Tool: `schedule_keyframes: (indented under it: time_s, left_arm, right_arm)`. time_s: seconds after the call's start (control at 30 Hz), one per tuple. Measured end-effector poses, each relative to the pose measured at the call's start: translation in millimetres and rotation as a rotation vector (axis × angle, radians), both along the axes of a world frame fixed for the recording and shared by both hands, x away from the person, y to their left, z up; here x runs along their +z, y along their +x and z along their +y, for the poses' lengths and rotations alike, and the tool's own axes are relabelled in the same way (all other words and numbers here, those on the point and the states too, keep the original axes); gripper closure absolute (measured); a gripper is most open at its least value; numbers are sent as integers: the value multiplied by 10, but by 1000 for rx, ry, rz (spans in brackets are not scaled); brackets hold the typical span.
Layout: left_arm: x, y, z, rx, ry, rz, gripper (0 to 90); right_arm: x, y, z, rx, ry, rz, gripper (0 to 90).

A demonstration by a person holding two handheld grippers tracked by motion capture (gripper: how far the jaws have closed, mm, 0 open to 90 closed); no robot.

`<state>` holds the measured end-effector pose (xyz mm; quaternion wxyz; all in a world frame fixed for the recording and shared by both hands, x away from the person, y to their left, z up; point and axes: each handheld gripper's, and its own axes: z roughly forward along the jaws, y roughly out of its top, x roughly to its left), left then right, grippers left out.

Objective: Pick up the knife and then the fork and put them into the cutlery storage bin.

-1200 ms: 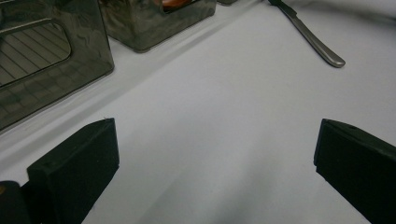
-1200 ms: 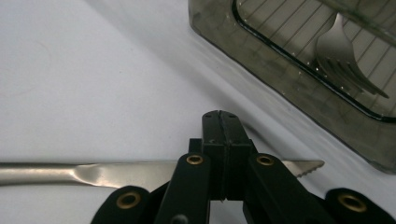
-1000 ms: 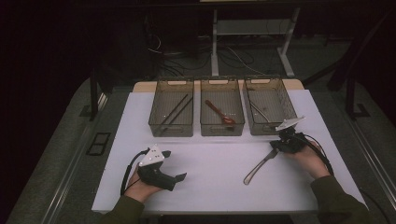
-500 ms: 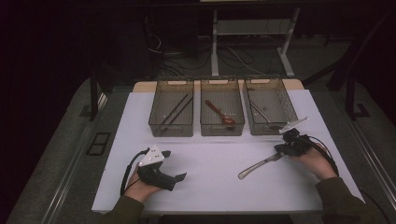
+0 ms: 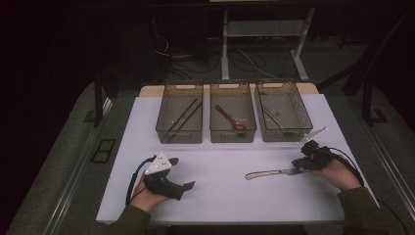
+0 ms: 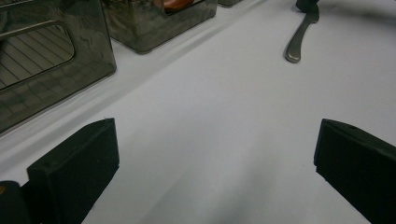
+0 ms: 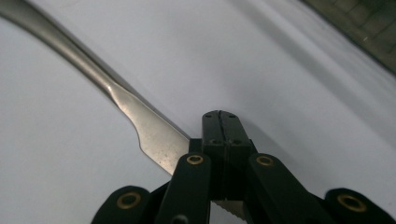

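Observation:
A metal table knife [image 5: 266, 173] lies almost level across the white tabletop [image 5: 220, 200], its handle pointing left. My right gripper [image 5: 297, 167] is shut on the blade end. In the right gripper view the jaws are pressed together over the blade [image 7: 149, 135], with the gripper [image 7: 222, 122] low over the table. My left gripper [image 5: 183, 172] rests at the near left, open and holding nothing. In the left gripper view its gripper [image 6: 217, 168] has wide-set jaws with bare table between them, and the knife [image 6: 299, 39] lies far ahead.
Three smoky plastic bins stand in a row at the back: the left bin [image 5: 166, 132] holds dark chopsticks, the middle bin [image 5: 232, 133] a red-brown spoon [image 5: 230, 117], the right bin [image 5: 301, 128] a metal utensil. Table edges drop off on both sides.
My right gripper has shifted right and slightly nearer with the knife, swinging it from a diagonal to nearly level. The left gripper has not moved.

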<state>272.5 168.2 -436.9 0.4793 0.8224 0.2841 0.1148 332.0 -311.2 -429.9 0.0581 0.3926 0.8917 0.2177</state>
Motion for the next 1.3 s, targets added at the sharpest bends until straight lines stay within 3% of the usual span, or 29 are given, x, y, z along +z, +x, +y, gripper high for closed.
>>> schedule_keyframes:
  time_s: [0.23,0.3,0.37,0.5,0.7,0.83,1.0,1.1,1.3]
  left_arm:
    - [1,0,2,2,-3,1,0]
    - [2,-2,2,0,0,0,0]
    - [4,-5,4,1,-3,0,0]
    - [5,-11,5,3,-1,-1,0]
    - [-3,-9,3,2,1,3,0]
    - [0,-16,-7,1,0,2,0]
    - [-3,-16,5,5,-2,3,0]
    - [-5,-16,3,3,0,4,0]
    - [-5,-18,-14,-3,8,4,0]
  right_arm:
    - [19,-53,3,27,-16,26,888]
    - [30,-47,-12,32,-1,20,887]
    - [70,-44,-36,40,38,18,837]
    - [141,-53,-28,68,68,18,712]
    - [194,-51,94,159,72,39,567]
    - [206,-71,243,228,38,56,560]
    - [207,-75,413,345,-62,10,568]
    - [217,-53,506,383,-74,34,609]
    - [190,-20,670,470,-155,37,647]
